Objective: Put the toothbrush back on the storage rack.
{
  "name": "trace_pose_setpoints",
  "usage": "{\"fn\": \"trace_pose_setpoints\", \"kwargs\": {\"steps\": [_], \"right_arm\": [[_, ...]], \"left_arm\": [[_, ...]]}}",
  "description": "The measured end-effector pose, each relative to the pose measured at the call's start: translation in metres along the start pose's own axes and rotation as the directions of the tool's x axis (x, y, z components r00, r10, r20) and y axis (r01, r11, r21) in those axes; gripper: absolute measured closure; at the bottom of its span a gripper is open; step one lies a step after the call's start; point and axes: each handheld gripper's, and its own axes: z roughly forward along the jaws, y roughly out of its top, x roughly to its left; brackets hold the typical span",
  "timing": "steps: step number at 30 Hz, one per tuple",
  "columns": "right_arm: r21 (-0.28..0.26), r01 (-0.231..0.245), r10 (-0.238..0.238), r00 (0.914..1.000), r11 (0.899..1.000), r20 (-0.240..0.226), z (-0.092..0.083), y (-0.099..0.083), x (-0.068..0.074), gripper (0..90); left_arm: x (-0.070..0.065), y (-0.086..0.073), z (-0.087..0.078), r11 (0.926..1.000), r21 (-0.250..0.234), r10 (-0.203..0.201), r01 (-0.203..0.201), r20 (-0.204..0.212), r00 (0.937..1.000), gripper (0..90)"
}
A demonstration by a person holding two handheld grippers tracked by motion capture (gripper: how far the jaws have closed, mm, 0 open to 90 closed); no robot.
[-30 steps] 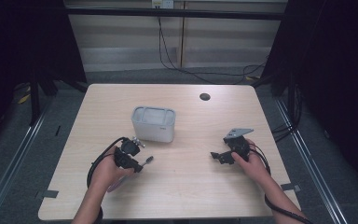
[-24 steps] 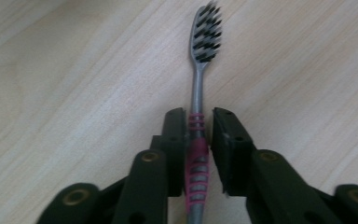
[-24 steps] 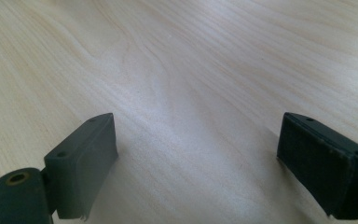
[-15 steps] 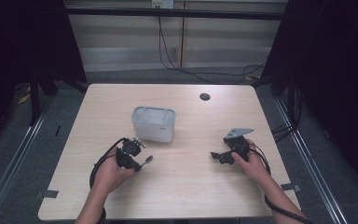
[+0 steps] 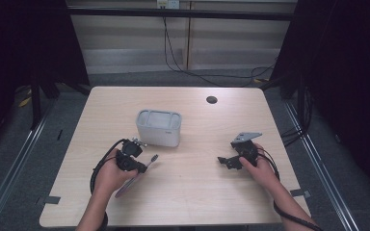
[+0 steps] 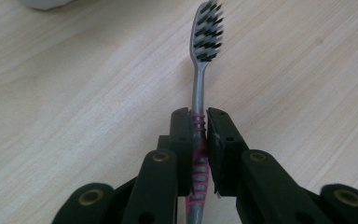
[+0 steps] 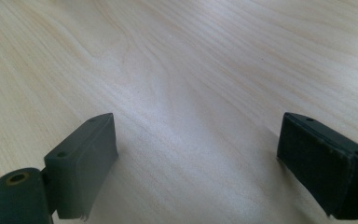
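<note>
A grey and pink toothbrush (image 6: 198,93) is clamped by its ribbed grip between the jaws of my left gripper (image 6: 199,126), its black and white bristle head pointing away over the wood. In the high view this left gripper (image 5: 142,162) hovers low at the table's front left, the toothbrush (image 5: 150,159) poking out to the right, just in front of a grey box (image 5: 158,128). My right gripper (image 5: 224,161) rests at the front right, jaws wide apart with bare wood between them (image 7: 196,154).
The wooden table (image 5: 202,202) has a small dark round hole (image 5: 211,99) near its back right. Black cables trail from both grippers. Dark curtains and metal floor rails surround the table.
The left hand has shifted slightly forward and right with the toothbrush. The right gripper has stayed in place.
</note>
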Motion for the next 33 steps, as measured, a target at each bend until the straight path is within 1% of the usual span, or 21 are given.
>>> {"fn": "trace_pose_setpoints", "kwargs": {"steps": [1,2,3,5,7,8,10,11,12,15,17,19,23,25,26,27,28,30,31,32,33], "right_arm": [[0.000,0.000,0.000,1.0000,1.000,0.000,0.000,0.000,0.000,11.2],[0.000,0.000,0.000,1.0000,1.000,0.000,0.000,0.000,0.000,11.2],[0.000,0.000,0.000,1.0000,1.000,0.000,0.000,0.000,0.000,11.2],[-0.001,0.000,0.000,1.0000,1.000,-0.002,0.000,0.000,0.000,11.2],[-0.002,0.000,0.000,1.0000,1.000,-0.002,0.000,0.000,0.000,11.2],[0.000,0.000,0.000,1.0000,1.000,0.000,0.000,0.000,0.000,11.2],[-0.001,0.000,0.000,1.0000,1.000,-0.001,0.000,0.000,0.000,11.2],[-0.001,0.000,0.000,1.0000,1.000,0.000,0.000,0.000,0.000,11.2],[-0.001,0.000,0.000,1.0000,1.000,0.000,0.000,0.000,0.000,11.2],[-0.001,0.000,0.000,1.0000,1.000,0.000,0.000,0.000,0.000,11.2],[-0.001,-0.001,0.001,1.0000,1.000,-0.002,0.000,0.000,0.000,11.2],[0.000,0.000,0.000,1.0000,1.000,0.000,0.000,0.000,0.000,11.2],[0.000,0.000,0.000,1.0000,1.000,0.000,0.000,0.000,0.000,11.2],[-0.001,0.000,0.000,1.0000,1.000,0.000,0.000,0.000,0.000,11.2],[-0.001,0.000,0.000,1.0000,1.000,0.000,0.000,0.000,0.000,11.2],[-0.001,-0.001,0.001,1.0000,1.000,0.000,0.000,0.000,0.000,11.2],[-0.002,0.000,0.000,1.0000,1.000,-0.002,0.000,0.000,0.000,11.2],[-0.001,0.000,0.000,1.0000,1.000,0.000,0.000,0.000,0.000,11.2],[-0.002,0.000,0.000,1.0000,1.000,-0.001,0.000,0.000,0.000,11.2],[-0.002,0.001,-0.001,1.0000,1.000,0.000,0.000,0.000,0.000,11.2],[-0.001,0.000,0.000,1.0000,1.000,0.000,0.000,0.000,0.000,11.2]], "left_arm": [[0.000,0.000,-0.003,0.9998,-0.021,-0.003,0.003,-0.003,1.0000,81.1],[0.000,0.000,-0.003,0.9998,-0.021,-0.003,0.003,-0.003,1.0000,81.2],[0.000,0.001,-0.006,0.9995,-0.033,0.000,0.000,-0.001,1.0000,81.2],[0.001,0.001,-0.010,0.9979,-0.065,-0.007,0.008,0.015,0.9999,81.2],[0.002,0.002,-0.012,0.9974,-0.072,-0.008,0.009,0.017,0.9998,81.2],[0.002,0.002,-0.014,0.9961,-0.086,-0.020,0.022,0.023,0.9995,81.2],[0.003,0.002,-0.017,0.9948,-0.101,-0.016,0.018,0.024,0.9996,81.2],[0.003,0.002,-0.021,0.9918,-0.125,-0.022,0.025,0.028,0.9994,81.2],[0.003,0.002,-0.021,0.9918,-0.125,-0.022,0.025,0.028,0.9994,81.2],[0.005,0.002,-0.027,0.9879,-0.154,-0.018,0.024,0.043,0.9989,81.2],[0.006,0.002,-0.030,0.9828,-0.181,-0.027,0.036,0.053,0.9983,81.3],[0.007,0.001,-0.032,0.9796,-0.197,-0.029,0.041,0.063,0.9976,81.2],[0.009,-0.001,-0.037,0.9696,-0.239,-0.036,0.052,0.072,0.9967,81.3],[0.010,-0.002,-0.040,0.9631,-0.262,-0.041,0.061,0.081,0.9959,81.3],[0.010,-0.002,-0.041,0.9611,-0.269,-0.042,0.062,0.079,0.9960,81.3],[0.010,-0.003,-0.043,0.9544,-0.290,-0.048,0.070,0.082,0.9955,81.3],[0.010,-0.003,-0.044,0.9537,-0.292,-0.050,0.071,0.078,0.9957,81.3],[0.011,-0.003,-0.047,0.9451,-0.317,-0.057,0.080,0.082,0.9950,81.3],[0.012,-0.003,-0.048,0.9436,-0.322,-0.054,0.078,0.082,0.9952,81.3],[0.012,-0.003,-0.049,0.9395,-0.333,-0.057,0.080,0.079,0.9953,81.3],[0.012,-0.003,-0.050,0.9378,-0.337,-0.056,0.081,0.083,0.9949,81.3]]}}
